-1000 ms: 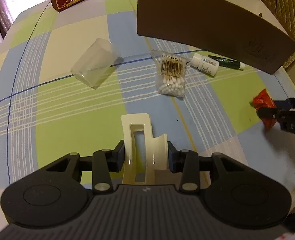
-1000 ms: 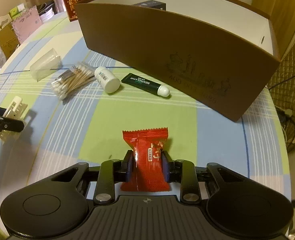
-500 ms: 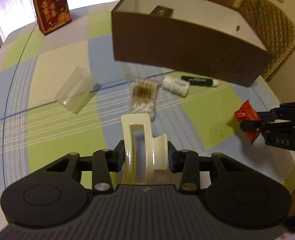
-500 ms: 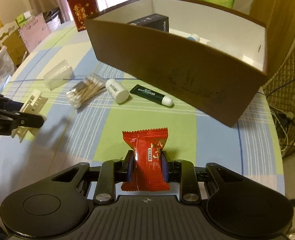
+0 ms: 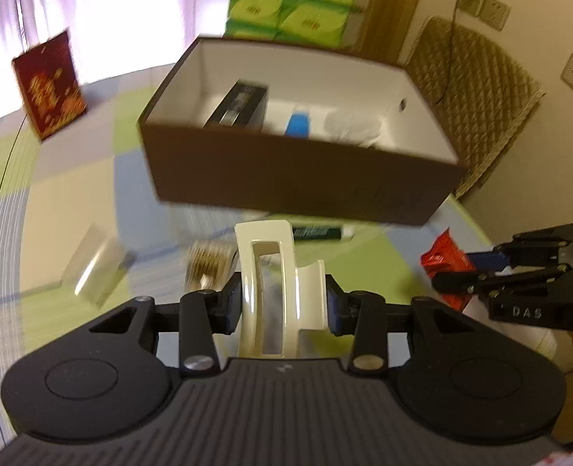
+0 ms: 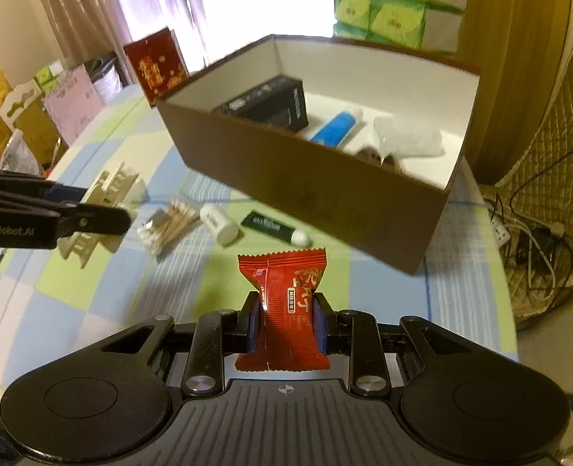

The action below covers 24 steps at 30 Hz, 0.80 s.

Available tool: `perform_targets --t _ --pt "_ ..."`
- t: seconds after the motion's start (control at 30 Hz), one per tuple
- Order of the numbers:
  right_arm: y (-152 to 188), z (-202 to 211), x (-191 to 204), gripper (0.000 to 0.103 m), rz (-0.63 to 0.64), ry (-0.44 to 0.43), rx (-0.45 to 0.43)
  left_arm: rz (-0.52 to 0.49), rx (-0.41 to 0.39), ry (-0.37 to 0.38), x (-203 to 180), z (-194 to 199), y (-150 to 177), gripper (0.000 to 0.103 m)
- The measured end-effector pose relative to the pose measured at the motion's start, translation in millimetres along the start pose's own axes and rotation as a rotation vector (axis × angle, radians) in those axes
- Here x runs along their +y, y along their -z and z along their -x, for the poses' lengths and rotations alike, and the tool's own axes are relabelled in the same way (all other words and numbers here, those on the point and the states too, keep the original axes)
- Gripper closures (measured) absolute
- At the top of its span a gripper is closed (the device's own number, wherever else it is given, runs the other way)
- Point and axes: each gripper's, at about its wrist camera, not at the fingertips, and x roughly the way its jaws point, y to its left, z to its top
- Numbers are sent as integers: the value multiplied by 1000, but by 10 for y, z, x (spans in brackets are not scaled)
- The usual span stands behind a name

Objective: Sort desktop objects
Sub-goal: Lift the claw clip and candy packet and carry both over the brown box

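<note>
My left gripper (image 5: 282, 303) is shut on a cream hair claw clip (image 5: 270, 272), held above the table in front of the brown box (image 5: 298, 178). My right gripper (image 6: 286, 324) is shut on a red candy packet (image 6: 290, 303), also raised before the box (image 6: 325, 194). The box holds a black carton (image 6: 274, 103), a blue tube (image 6: 335, 128) and a clear bag (image 6: 406, 136). On the table lie a cotton swab pack (image 6: 169, 225), a white bottle (image 6: 218, 223), a dark green tube (image 6: 274, 229) and a clear plastic cup (image 5: 96, 266).
A red gift box (image 5: 49, 85) stands at the far left of the checked tablecloth (image 5: 53, 202). Green tissue packs (image 5: 298, 0) are stacked behind the brown box. A quilted chair (image 5: 476, 108) and cables (image 6: 527, 233) are to the right of the table.
Both grippers have risen and tilted, still holding their objects; the inside of the box now shows. The left view is blurred from motion.
</note>
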Motion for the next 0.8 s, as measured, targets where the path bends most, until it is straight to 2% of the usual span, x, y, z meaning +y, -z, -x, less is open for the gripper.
perform_targets --t 0.2,0.43,0.67,0.8 --pt "-343 160 -156 78 16 -13 -71 -41 -71 26 -141 31 -400 67" --pt "-824 188 -386 78 42 16 -151 -74 -140 28 -208 -63 -922 67" --pt "-1215 49 -609 78 90 55 -151 -90 -147 47 -227 -267 -1347 67" --pt "-1390 -146 -771 78 98 60 -96 -100 -122 58 -252 -466 -1544 67"
